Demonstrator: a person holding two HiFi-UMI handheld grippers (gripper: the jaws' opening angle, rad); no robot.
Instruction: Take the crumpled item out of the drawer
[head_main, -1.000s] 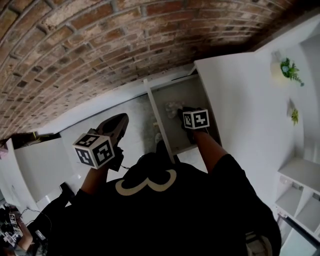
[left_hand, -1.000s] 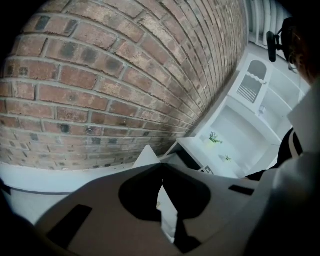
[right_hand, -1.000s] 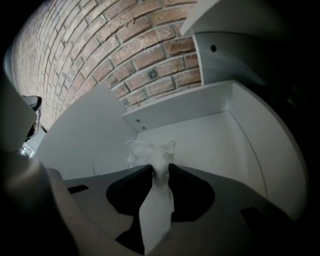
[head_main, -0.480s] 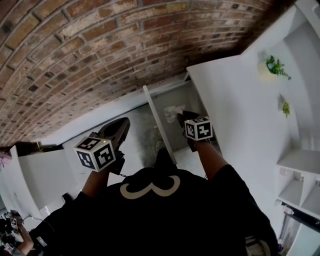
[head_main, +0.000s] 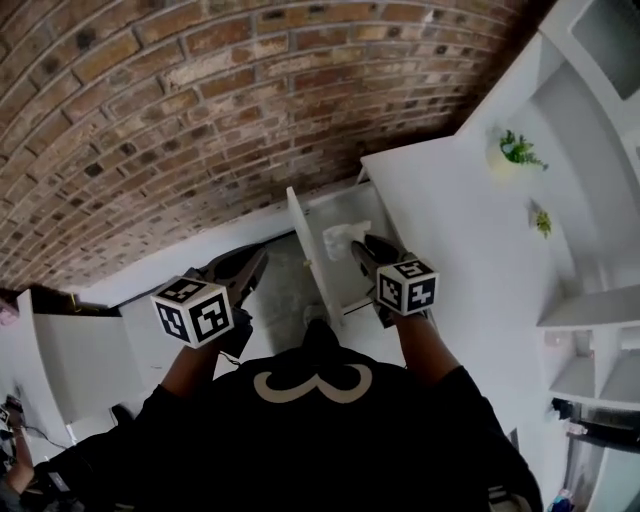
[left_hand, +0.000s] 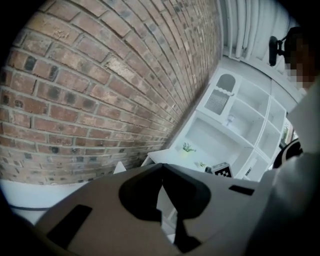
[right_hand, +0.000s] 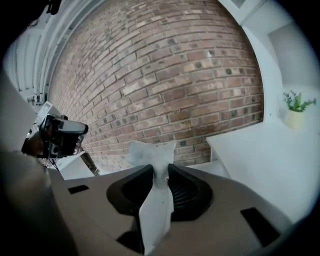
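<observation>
Right tool (head_main: 358, 245): jaws closed part-way and clamped on the crumpled white item (head_main: 345, 236). In the right gripper view the right tool (right_hand: 159, 168) pinches the item (right_hand: 152, 149) at a narrow waist. One wrinkled end fans out past the jaw tips, and a longer flap trails back between the jaws toward the camera. The item touches nothing but the pads.

Location of the item: at the tip of the right tool, over the open drawer (head_main: 312, 262). Seen from the right gripper view it stands against the brick wall (right_hand: 165, 75). Whether it is above the drawer rim cannot be told from the head view.

Left tool (head_main: 255, 258): held to the left of the drawer, apart from it. In the left gripper view the left tool (left_hand: 161, 167) has its jaw tips meeting and nothing between them.

Surroundings: white desk (head_main: 450, 225) just right of the drawer, with a small potted plant (head_main: 517, 150) on it.
</observation>
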